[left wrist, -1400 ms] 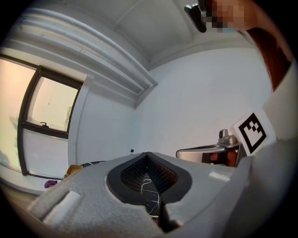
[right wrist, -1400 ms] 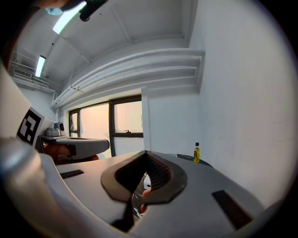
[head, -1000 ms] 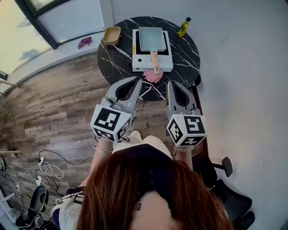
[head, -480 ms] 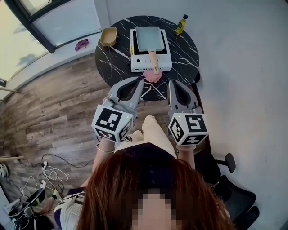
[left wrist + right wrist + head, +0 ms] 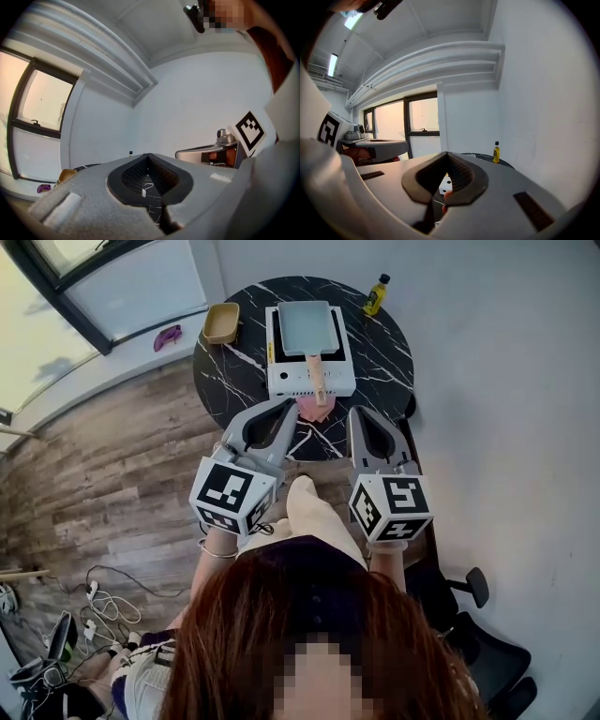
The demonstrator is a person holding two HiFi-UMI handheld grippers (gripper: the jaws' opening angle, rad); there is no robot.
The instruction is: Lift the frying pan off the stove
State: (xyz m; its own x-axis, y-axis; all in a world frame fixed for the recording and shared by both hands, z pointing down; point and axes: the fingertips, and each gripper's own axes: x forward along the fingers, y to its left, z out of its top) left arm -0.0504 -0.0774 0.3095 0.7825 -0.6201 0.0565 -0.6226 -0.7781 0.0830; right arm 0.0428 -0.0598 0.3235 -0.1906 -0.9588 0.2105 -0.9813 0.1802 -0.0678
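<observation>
Marble-patterned worktop (image 5: 384,343): round and dark, it carries everything for the task.
Stove (image 5: 291,382): white and boxy, near the middle of the worktop, with its control face turned toward the person.
Frying pan (image 5: 307,326): grey and rectangular, sitting flat on the stove, not yet lifted.
Handle (image 5: 318,381): wooden, jutting past the stove's front edge toward the person, probably so it can be taken from this side.
Pink cloth (image 5: 310,408): lies on the worktop just in front of the stove, under the handle's end.
Left gripper (image 5: 287,411): jaws closed tip to tip with nothing between them, held short of the stove, left of the handle's line.
Right gripper (image 5: 356,414): jaws likewise closed and empty, right of the handle's line, apart from the pan.
Yellow bottle (image 5: 375,294) and tan bowl (image 5: 221,322): at the worktop's far edges, clear of the reach.
Stage: approach, as I judge it. The jaws must open before the handle can be taken.
</observation>
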